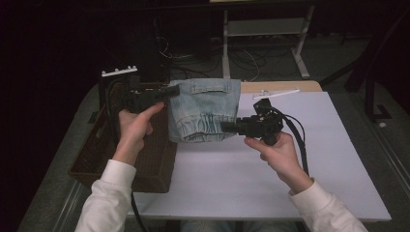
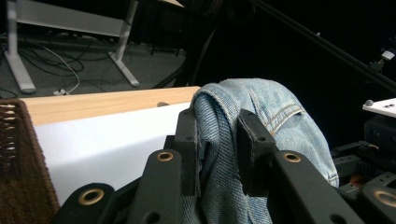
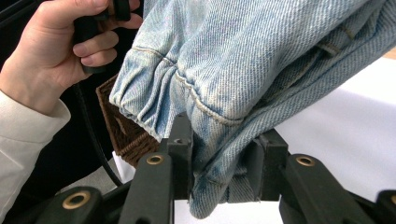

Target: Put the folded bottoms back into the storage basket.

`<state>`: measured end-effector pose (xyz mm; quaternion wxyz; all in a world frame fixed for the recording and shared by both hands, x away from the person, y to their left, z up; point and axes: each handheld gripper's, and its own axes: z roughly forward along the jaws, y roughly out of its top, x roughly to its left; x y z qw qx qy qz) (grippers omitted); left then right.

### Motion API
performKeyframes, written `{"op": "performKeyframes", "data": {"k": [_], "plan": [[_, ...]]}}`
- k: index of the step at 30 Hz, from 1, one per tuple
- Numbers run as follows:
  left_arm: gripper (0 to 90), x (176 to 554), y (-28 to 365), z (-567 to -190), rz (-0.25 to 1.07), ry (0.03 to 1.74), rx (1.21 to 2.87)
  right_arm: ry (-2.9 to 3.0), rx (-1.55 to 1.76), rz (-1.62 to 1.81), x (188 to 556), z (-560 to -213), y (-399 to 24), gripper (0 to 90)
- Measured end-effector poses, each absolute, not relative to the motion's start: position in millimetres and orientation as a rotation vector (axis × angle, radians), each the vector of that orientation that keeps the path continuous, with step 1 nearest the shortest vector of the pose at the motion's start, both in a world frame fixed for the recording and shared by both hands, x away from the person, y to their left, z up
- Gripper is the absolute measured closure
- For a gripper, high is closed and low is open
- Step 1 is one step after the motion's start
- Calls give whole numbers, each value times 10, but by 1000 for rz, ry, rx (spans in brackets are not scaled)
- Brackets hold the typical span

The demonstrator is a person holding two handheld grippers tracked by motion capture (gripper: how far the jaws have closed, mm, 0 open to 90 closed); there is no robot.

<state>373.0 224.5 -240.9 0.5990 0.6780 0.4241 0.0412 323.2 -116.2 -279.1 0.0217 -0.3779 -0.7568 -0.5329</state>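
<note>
- The right claw (image 1: 226, 126) pinches the jeans (image 1: 205, 110) at the gathered hem, on the side away from the basket (image 1: 92, 159).
- The left claw (image 1: 175, 90) pinches the waistband, beside the basket.
- The folded jeans hang clear of the worktop (image 1: 251, 179); putting them in the basket is probably what's left.

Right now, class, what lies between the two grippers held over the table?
In the high view, the folded denim garment spans the gap: the left gripper pinches its upper left edge and the right gripper its lower right hem, above the white table.
</note>
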Motion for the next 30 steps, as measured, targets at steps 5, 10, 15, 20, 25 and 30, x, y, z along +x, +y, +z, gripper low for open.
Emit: {"op": "performKeyframes", "data": {"k": [5,10,15,20,25,30], "plan": [[721,3738,2326,-2366,108,987,1565,-2350,-1156,-1659,3272,-2756,-1083,652],[721,3734,2403,-2327,121,990,1557,-2351,-1141,-1664,3302,-2725,-1005,651],[721,3732,2482,-2296,134,994,1553,-2354,-1129,-1668,3329,-2700,-927,651],[721,3743,2556,-2265,156,1007,1547,-2355,-1120,-1669,3372,-2685,-839,651],[721,3757,2646,-2245,176,1016,1539,-2352,-1110,-1673,3424,-2679,-740,651],[721,3759,2730,-2232,207,1028,1529,-2354,-1096,-1678,3478,-2677,-639,651]]}}
